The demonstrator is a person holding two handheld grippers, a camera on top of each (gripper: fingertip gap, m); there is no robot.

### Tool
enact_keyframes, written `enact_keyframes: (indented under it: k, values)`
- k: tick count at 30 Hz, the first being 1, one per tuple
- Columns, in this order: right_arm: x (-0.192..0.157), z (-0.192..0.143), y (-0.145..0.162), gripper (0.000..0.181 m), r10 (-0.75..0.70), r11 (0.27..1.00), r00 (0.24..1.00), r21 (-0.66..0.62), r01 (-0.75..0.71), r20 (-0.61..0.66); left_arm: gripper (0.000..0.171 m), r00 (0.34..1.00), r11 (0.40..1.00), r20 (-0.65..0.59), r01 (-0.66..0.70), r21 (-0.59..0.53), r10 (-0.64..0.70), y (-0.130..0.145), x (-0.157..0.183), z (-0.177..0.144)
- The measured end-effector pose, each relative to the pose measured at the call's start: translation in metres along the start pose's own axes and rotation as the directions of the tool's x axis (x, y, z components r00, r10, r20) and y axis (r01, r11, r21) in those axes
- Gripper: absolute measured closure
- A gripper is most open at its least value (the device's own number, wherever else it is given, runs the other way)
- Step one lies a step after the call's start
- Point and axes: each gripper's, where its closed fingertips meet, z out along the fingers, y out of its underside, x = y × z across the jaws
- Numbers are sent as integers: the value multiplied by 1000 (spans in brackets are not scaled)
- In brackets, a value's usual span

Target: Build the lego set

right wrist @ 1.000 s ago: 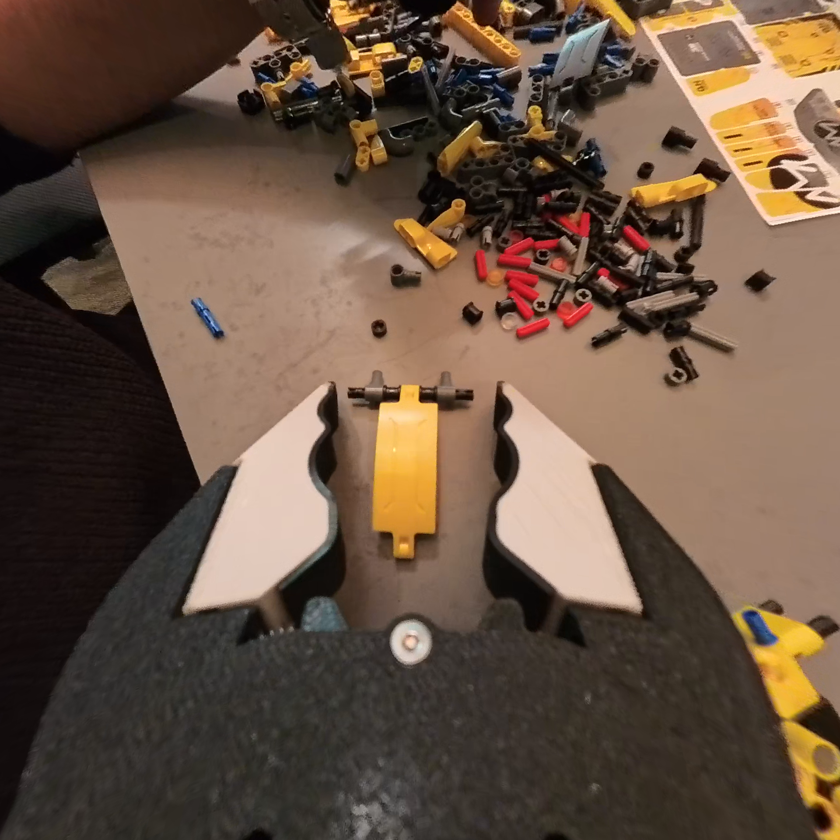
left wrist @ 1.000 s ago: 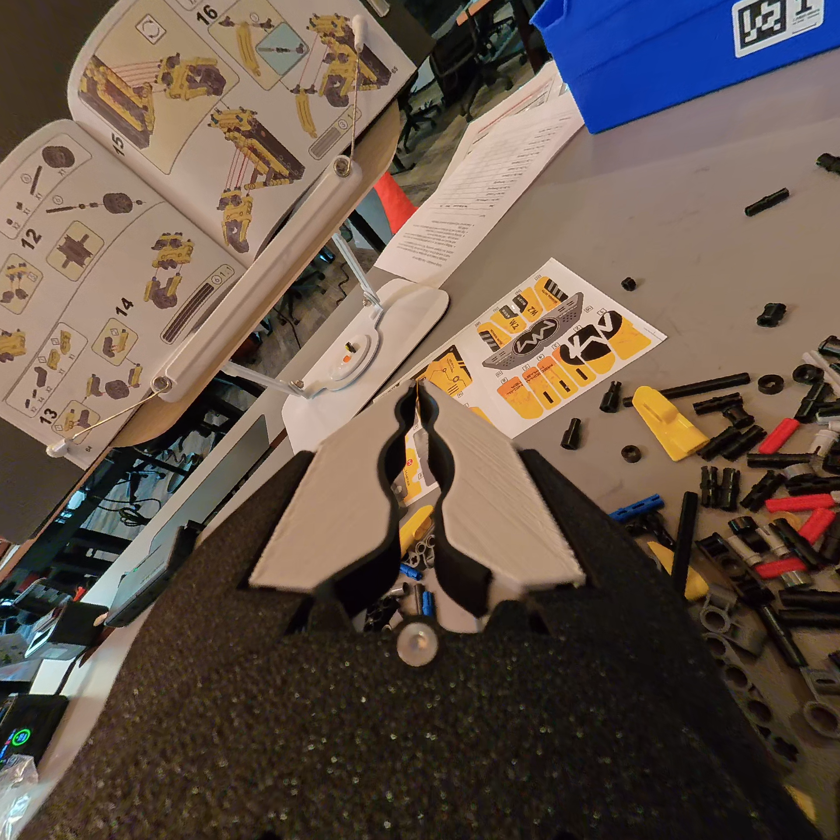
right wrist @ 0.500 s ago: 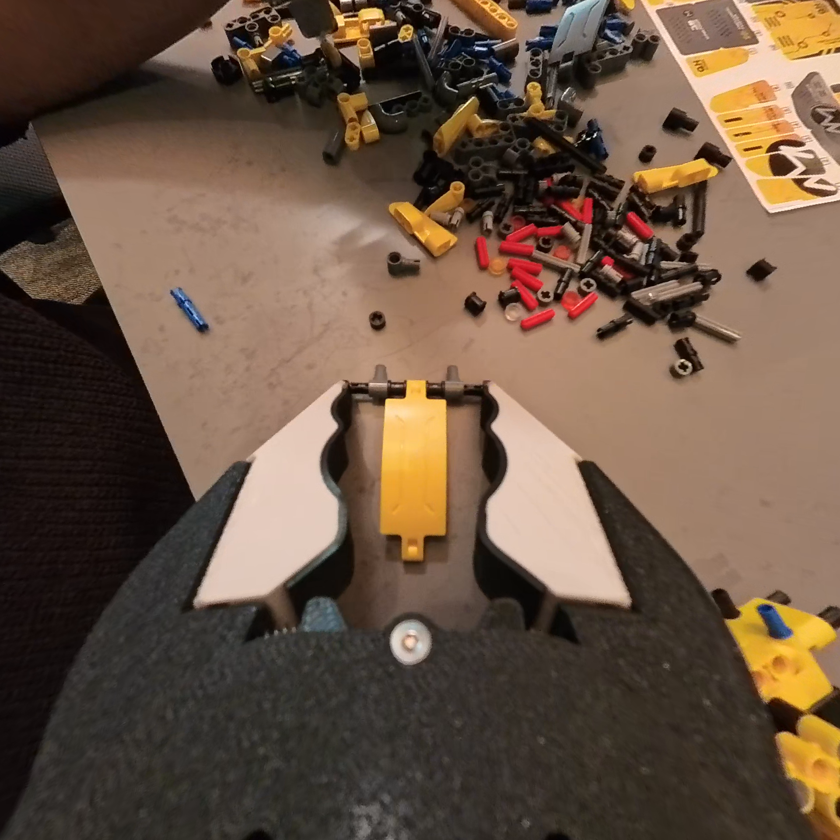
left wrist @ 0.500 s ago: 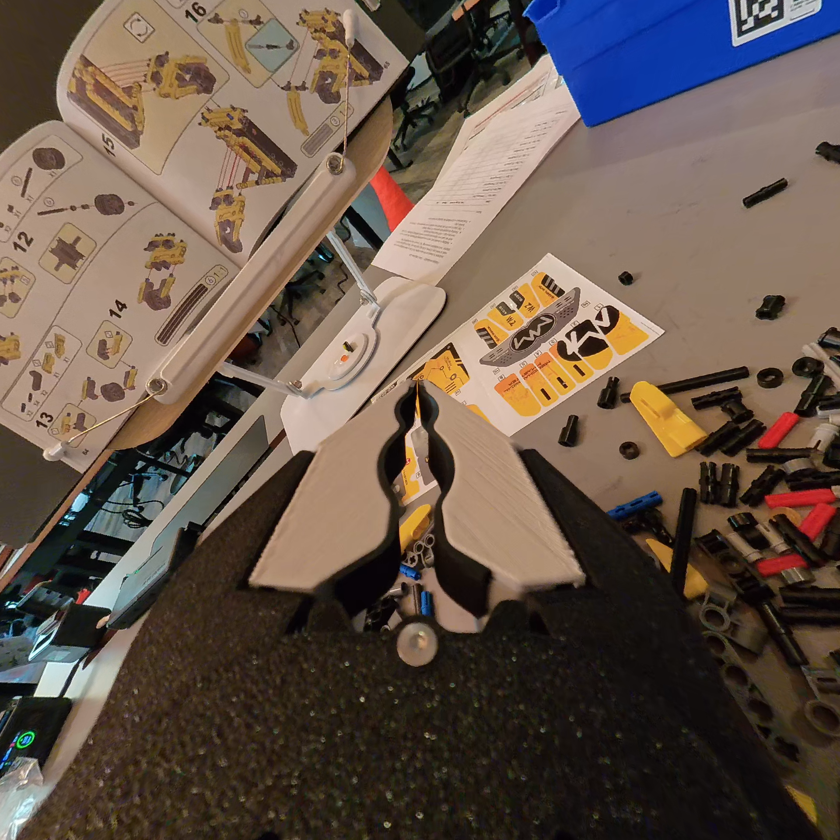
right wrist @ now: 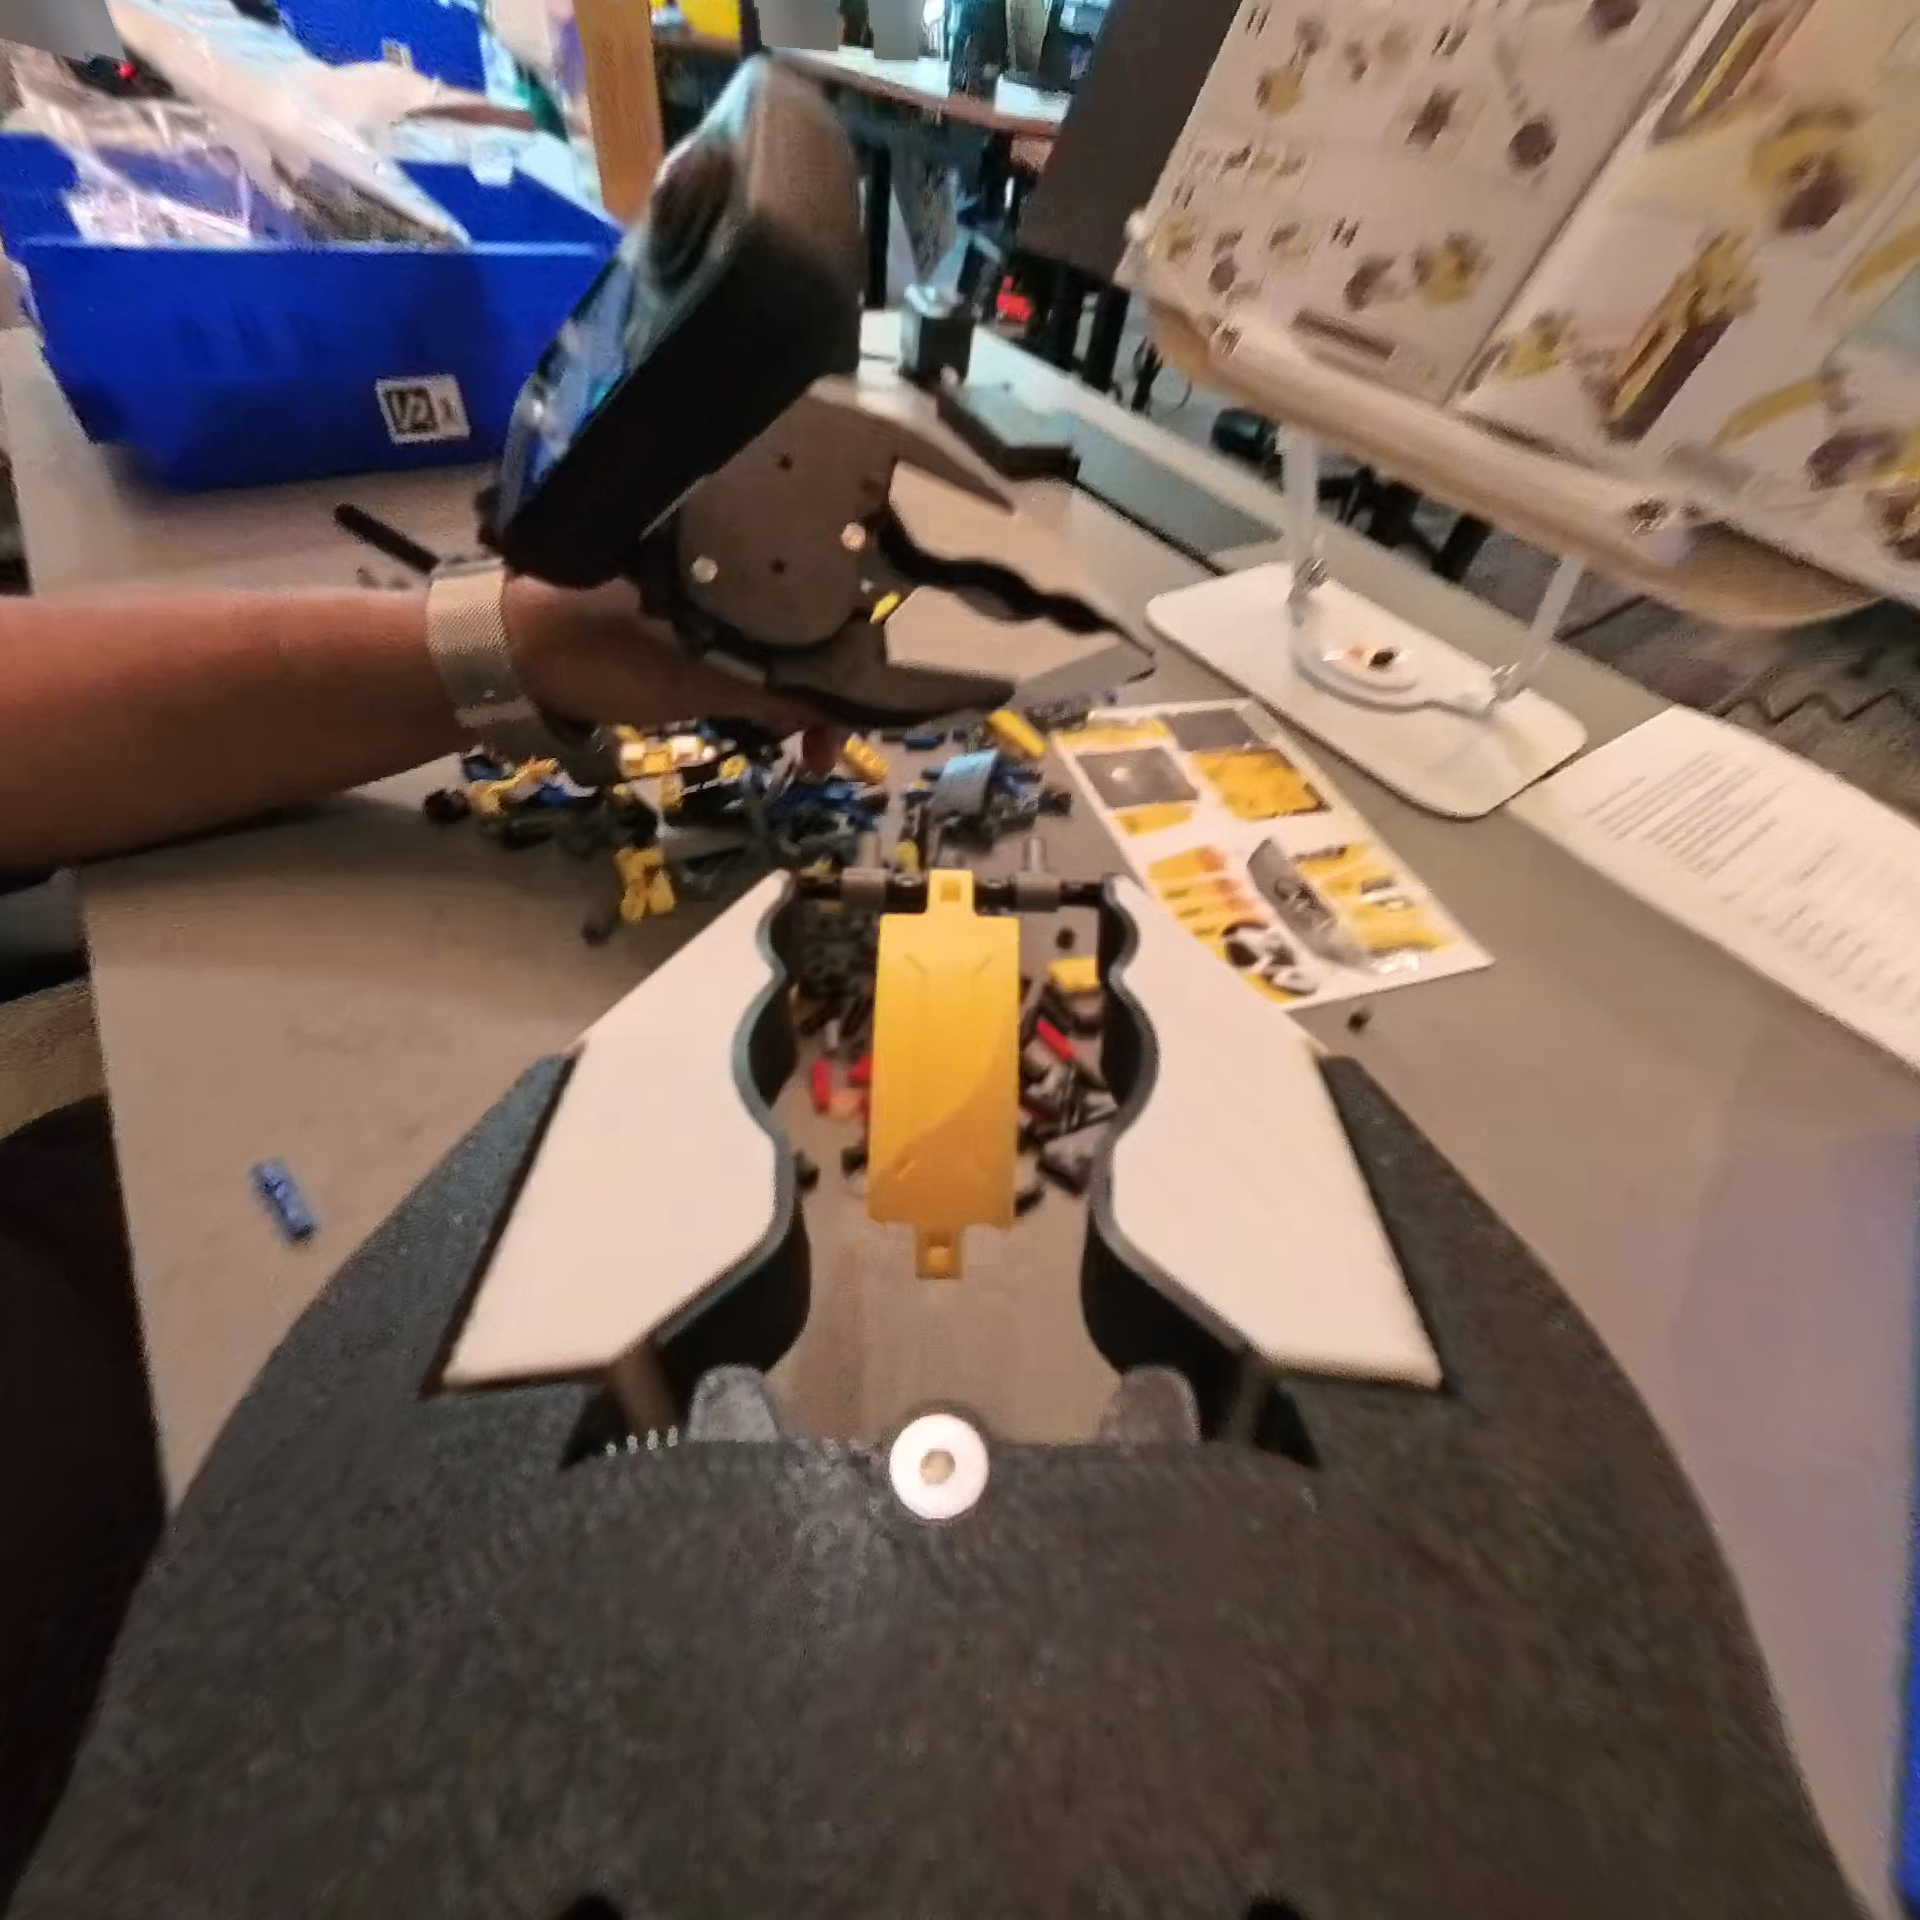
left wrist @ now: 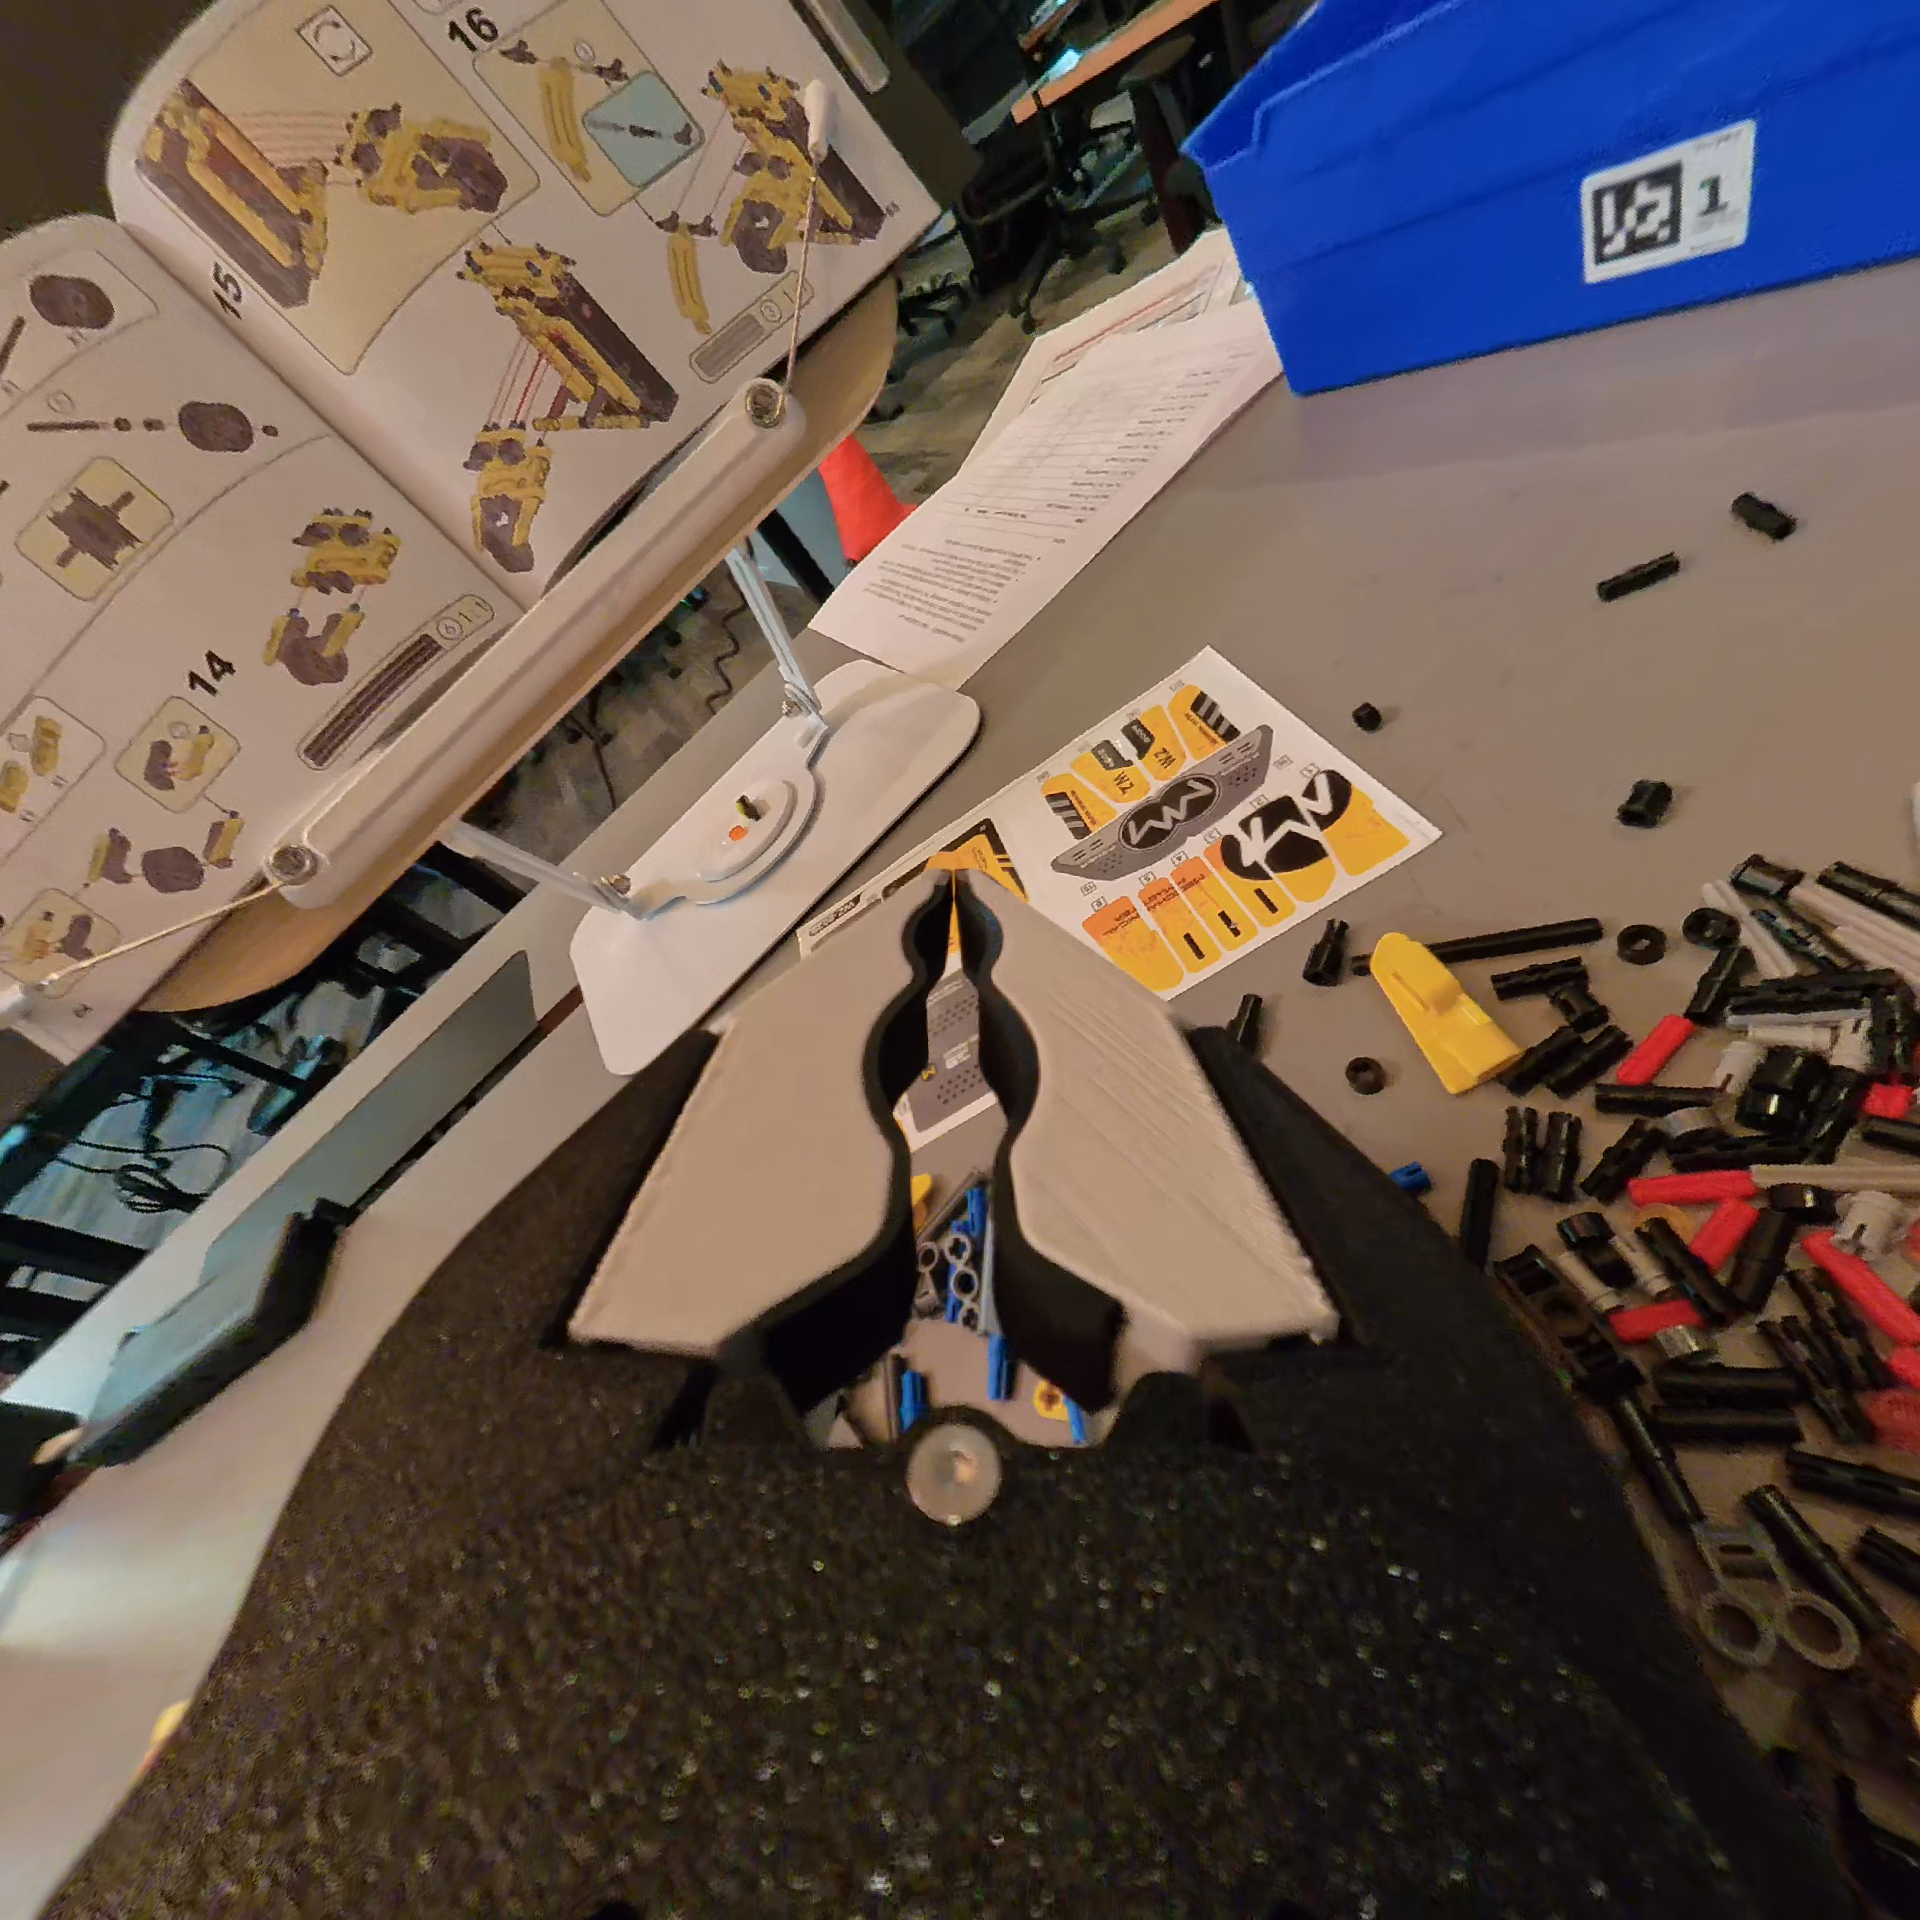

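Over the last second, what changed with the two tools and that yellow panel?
The right tool closed its fingers on the black axle ends of the yellow panel and lifted it off the grey table, tilting up to face the instruction booklet. The left tool stayed shut and empty, drifting only slightly above the sticker sheet. The loose parts pile stayed put.

Both grippers have rough, speckled matt black bodies, and the right gripper [right wrist: 943,894] has smooth matt pale plastic fingers [right wrist: 644,1143] closed on a smooth yellow plastic panel [right wrist: 943,1060]. At one o'clock from the left gripper [left wrist: 954,894] lies a glossy paper sticker sheet [left wrist: 1226,831] on the matt grey table [left wrist: 1507,468]; at two o'clock, glossy plastic pieces [left wrist: 1704,1143]. At eleven o'clock, a paper booklet [left wrist: 312,364] sits on a smooth white stand [left wrist: 779,810].
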Motion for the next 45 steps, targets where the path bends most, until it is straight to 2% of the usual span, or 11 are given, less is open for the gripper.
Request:
enact_keyframes:
  k: [4, 8, 11, 13, 17, 19, 23, 25, 35, 42, 45]
  values:
    - [21, 16, -29, 126, -6, 992, 1000, 125, 7, -13, 171, 993, 994, -44, 110, 21, -109, -3, -4, -2]
    - [33, 34, -26, 126, -40, 984, 998, 169, 48, -49, 171, 967, 970, -118, 233, 65, -224, -11, -7, -7]
    - [36, 30, -23, 125, -110, 981, 989, 151, 124, -93, 169, 925, 939, -256, 319, 127, -280, -25, 5, -14]
    - [38, 23, -23, 126, -152, 973, 978, 156, 173, -140, 165, 866, 901, -405, 391, 187, -292, -45, 22, -26]
    - [39, 3, -33, 126, -142, 958, 968, 219, 187, -206, 161, 711, 752, -646, 579, 315, -277, -91, 42, -69]
    - [34, -3, -41, 125, -131, 945, 972, 273, 182, -195, 156, 626, 701, -734, 647, 300, -263, -101, 49, -84]
    - [40, -4, -35, 125, -150, 950, 962, 235, 203, -227, 143, 445, 591, -856, 776, 220, -265, -114, 46, -104]
    - [40, -5, -35, 125, -142, 950, 963, 243, 198, -227, 139, 381, 564, -892, 804, 190, -243, -116, 44, -110]
    - [32, 0, -34, 125, -126, 953, 973, 249, 172, -192, 128, 381, 602, -880, 785, 147, -283, -109, 49, -99]
    - [33, -2, -35, 125, -92, 952, 980, 273, 137, -174, 126, 448, 652, -839, 742, 156, -308, -105, 55, -89]
    - [34, -3, -36, 125, -69, 951, 984, 286, 114, -164, 126, 412, 637, -865, 757, 149, -286, -107, 56, -96]
